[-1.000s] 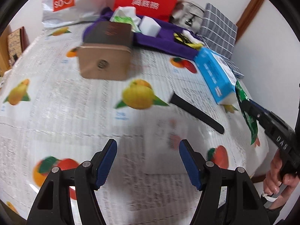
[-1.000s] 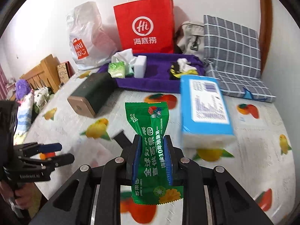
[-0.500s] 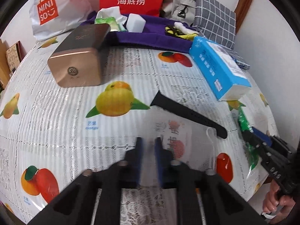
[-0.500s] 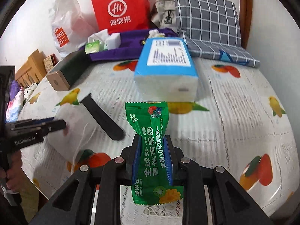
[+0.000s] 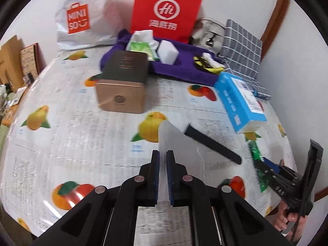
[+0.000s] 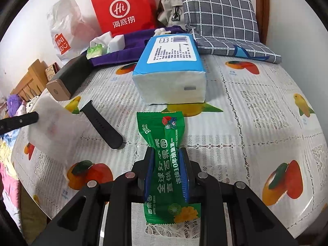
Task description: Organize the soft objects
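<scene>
My left gripper (image 5: 163, 155) is shut on a translucent white plastic packet (image 5: 174, 141) and holds it above the table; the packet also shows in the right wrist view (image 6: 51, 123). My right gripper (image 6: 166, 155) is shut on a green wet-wipe packet (image 6: 166, 160), also seen edge-on in the left wrist view (image 5: 257, 164). A blue tissue pack (image 6: 170, 71) lies ahead of it. A purple cloth tray (image 5: 184, 67) at the back holds a green tissue pack (image 5: 139, 48), a white sponge block (image 5: 168, 52) and yellow-black items (image 5: 205, 65).
A bronze-ended dark box (image 5: 123, 82) and a black watch strap (image 5: 213, 143) lie on the fruit-print tablecloth (image 5: 61, 143). A red bag (image 5: 166, 10), a white Miniso bag (image 5: 82, 20), a grey pouch (image 6: 172, 10) and a checked cushion (image 6: 221, 14) line the back wall.
My left gripper closed on the translucent packet and lifted it off the table. My right gripper moved nearer to the blue tissue pack, still holding the green packet.
</scene>
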`<state>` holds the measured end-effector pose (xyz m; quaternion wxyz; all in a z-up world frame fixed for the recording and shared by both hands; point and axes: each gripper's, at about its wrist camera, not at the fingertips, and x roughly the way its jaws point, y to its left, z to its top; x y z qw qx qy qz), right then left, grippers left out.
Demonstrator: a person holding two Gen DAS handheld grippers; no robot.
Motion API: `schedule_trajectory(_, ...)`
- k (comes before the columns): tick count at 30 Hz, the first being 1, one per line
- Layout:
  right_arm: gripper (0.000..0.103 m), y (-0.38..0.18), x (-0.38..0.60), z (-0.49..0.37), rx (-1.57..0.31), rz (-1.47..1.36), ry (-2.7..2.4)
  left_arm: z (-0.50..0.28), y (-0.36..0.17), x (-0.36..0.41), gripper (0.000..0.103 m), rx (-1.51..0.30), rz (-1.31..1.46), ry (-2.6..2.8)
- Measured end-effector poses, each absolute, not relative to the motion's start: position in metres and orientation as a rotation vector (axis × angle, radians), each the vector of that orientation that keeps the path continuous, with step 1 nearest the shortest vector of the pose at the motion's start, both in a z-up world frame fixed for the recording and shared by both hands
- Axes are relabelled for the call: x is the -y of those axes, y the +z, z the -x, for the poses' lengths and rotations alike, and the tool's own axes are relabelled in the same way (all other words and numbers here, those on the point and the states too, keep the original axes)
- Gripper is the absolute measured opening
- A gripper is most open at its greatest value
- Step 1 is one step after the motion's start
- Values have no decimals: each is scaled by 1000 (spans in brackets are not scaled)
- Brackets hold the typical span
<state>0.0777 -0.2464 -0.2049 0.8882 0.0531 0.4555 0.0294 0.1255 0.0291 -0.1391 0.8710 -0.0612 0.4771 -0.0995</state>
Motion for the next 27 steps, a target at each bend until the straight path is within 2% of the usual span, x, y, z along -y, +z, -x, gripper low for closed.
schedule_trajectory(7, 25, -207, 241, -78, -954, -97, 64, -122, -162, -29, 9, -1080, 105, -234)
schedule_trajectory(9, 25, -207, 240, -78, -955, -93, 63, -119, -168, -21, 18, -1102, 86, -259)
schedule_trajectory(14, 25, -207, 239, -78, -957, -92, 63, -113, -171, -7, 58, -1119, 61, -286)
schedule_trajectory(17, 25, -208, 240, -77, -958, -94, 64, -106, -172, -1, 64, -1120, 28, -289)
schedule_trajectory(21, 26, -208, 240, -77, -957, -93, 64, -100, -184, 6, 67, -1165, 39, -273)
schedule_trajectory(23, 26, -208, 240, -77, -957, -93, 65, -95, -189, 18, 80, -1145, 2, -283)
schedule_trajectory(25, 26, -208, 241, -77, -955, -95, 67, -92, -193, 29, 85, -1129, -43, -276)
schedule_trajectory(27, 26, -208, 242, -76, -955, -99, 70, -91, -194, 34, 85, -1100, -48, -255)
